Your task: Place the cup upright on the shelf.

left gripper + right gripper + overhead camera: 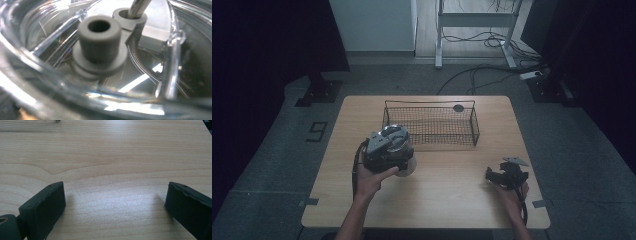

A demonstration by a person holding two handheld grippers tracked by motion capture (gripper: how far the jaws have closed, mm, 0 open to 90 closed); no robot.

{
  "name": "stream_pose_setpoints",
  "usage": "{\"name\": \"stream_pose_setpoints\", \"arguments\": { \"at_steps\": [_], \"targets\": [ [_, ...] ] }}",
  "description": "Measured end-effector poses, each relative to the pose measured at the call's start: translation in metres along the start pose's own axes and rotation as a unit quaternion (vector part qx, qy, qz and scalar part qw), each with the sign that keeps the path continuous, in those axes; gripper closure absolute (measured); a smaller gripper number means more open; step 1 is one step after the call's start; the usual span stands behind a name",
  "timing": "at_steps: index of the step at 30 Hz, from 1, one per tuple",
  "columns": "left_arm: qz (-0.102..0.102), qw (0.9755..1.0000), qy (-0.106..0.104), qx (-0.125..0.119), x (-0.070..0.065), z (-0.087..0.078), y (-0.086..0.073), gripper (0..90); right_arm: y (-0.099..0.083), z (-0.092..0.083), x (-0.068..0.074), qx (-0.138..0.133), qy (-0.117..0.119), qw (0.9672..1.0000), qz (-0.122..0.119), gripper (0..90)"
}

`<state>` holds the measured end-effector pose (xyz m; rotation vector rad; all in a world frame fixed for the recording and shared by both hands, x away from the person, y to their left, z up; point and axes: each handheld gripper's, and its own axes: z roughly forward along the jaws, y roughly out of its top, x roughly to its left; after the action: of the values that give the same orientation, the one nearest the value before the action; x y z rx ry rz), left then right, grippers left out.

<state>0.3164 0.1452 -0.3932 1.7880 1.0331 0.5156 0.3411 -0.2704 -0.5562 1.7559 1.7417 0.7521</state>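
High view: a clear jar [404, 162] is held by the left tongs [388, 150] just near of the wire basket [430, 125]. Left gripper view: its lid [100, 50] is seen close. The right tongs [507, 175] rest spread on the counter [447, 190].

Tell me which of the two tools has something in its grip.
The left tool, by the wire basket, holds a clear plastic container lifted at the table's left. The right tool rests on the table, jaws wide apart over bare wood.
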Motion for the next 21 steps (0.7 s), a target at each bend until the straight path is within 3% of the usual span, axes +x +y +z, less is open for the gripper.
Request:
{"name": "stream_pose_setpoints", "arguments": {
  "at_steps": [21],
  "targets": [
    [-0.005,0.9998,0.018,0.001,0.018,0.01,0.021,3.6,0.0,0.0,0.0,-0.001,0.0,1.0,-0.001,2.8]
  ]
}}
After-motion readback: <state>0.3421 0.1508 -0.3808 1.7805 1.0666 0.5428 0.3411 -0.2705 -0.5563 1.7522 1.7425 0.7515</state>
